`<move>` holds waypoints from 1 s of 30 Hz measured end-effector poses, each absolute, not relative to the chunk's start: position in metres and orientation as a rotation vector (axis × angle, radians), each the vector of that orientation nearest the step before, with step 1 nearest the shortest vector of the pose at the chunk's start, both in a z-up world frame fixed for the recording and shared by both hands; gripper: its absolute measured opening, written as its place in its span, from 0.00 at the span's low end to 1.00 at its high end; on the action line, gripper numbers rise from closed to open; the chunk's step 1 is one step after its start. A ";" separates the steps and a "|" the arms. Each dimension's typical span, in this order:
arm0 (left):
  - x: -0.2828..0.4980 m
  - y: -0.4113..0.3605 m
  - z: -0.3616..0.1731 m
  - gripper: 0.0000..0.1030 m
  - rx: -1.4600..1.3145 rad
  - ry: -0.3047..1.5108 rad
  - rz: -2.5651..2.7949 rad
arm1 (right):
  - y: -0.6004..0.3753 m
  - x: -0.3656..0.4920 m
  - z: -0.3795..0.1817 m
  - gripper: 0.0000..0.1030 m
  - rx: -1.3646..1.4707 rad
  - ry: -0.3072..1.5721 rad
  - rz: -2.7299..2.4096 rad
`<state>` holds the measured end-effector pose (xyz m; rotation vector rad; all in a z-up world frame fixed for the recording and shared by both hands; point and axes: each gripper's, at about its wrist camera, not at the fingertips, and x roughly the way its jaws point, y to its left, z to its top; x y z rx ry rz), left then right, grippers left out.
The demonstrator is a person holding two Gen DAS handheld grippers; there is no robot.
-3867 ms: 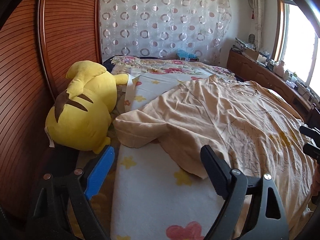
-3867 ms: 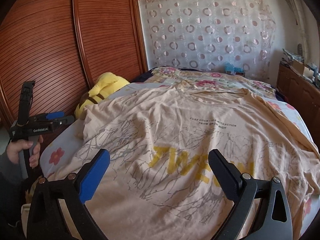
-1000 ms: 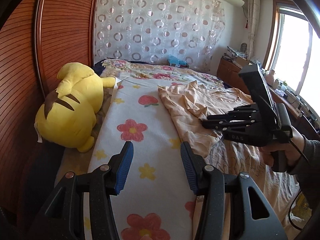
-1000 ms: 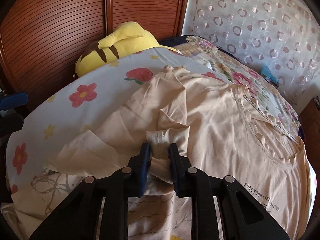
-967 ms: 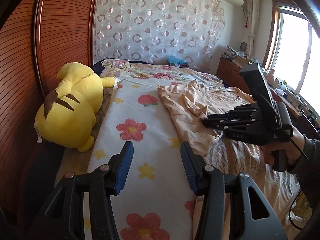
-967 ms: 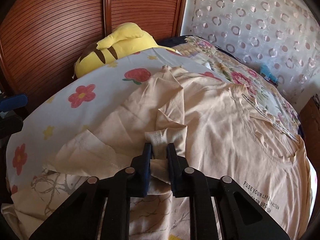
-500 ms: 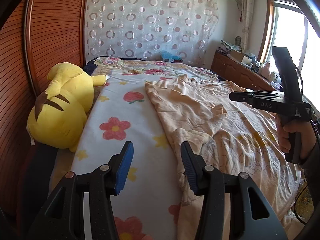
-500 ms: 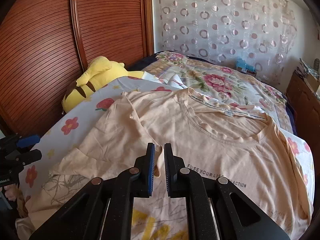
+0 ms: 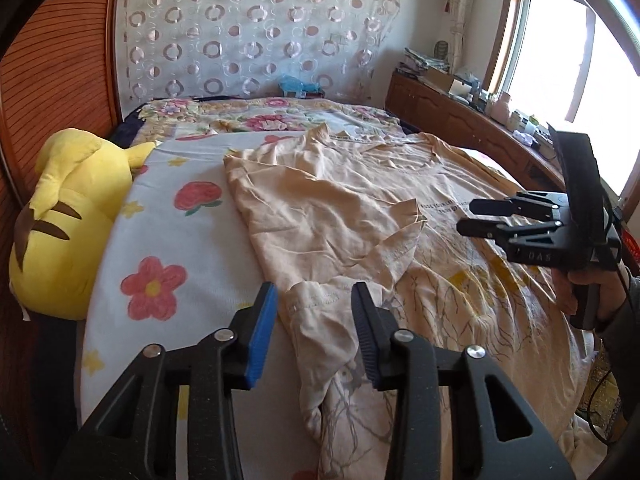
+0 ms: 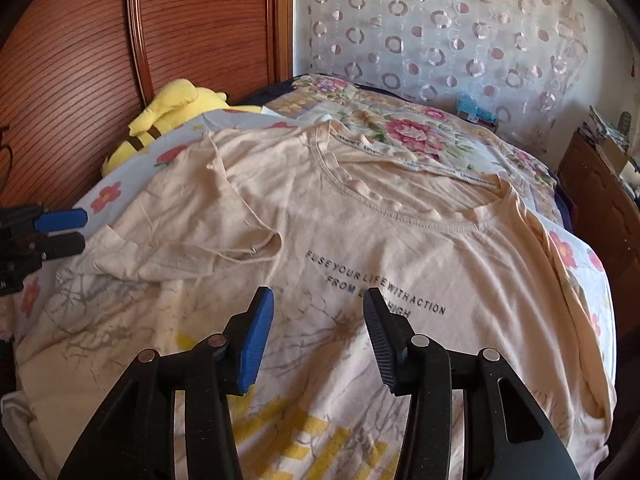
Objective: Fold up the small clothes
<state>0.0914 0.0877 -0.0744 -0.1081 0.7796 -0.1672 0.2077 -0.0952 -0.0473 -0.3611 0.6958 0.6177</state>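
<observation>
Left wrist view: the left gripper [image 9: 314, 320], fingers parted and empty, now hovers low-centre over the T-shirt [image 9: 340, 216], whose sleeve has been folded inward. Right wrist view: the right gripper [image 10: 319, 330] has released the sleeve and reopened above the shirt's centre print, so the first fold looks done.

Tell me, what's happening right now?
Left gripper open, right gripper open. Peach cotton T-shirt flat, one sleeve folded in. Nothing in the way.

Yellow plush toy [image 9: 60, 216] slumped against the wooden wardrobe doors [image 10: 200, 28], flowered bedsheet [image 9: 160, 248] alongside, circle-patterned curtain [image 9: 256, 28] behind.
</observation>
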 end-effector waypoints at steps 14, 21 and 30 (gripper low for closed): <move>0.097 0.073 -0.078 0.16 -0.023 0.786 -0.185 | -0.106 0.212 -0.056 0.48 -0.334 0.726 0.616; 0.078 0.058 -0.065 0.07 0.019 0.741 -0.235 | -0.103 0.215 -0.058 0.49 -0.336 0.726 0.613; 0.042 0.038 -0.057 0.07 0.044 0.708 -0.289 | -0.104 0.214 -0.058 0.50 -0.337 0.723 0.616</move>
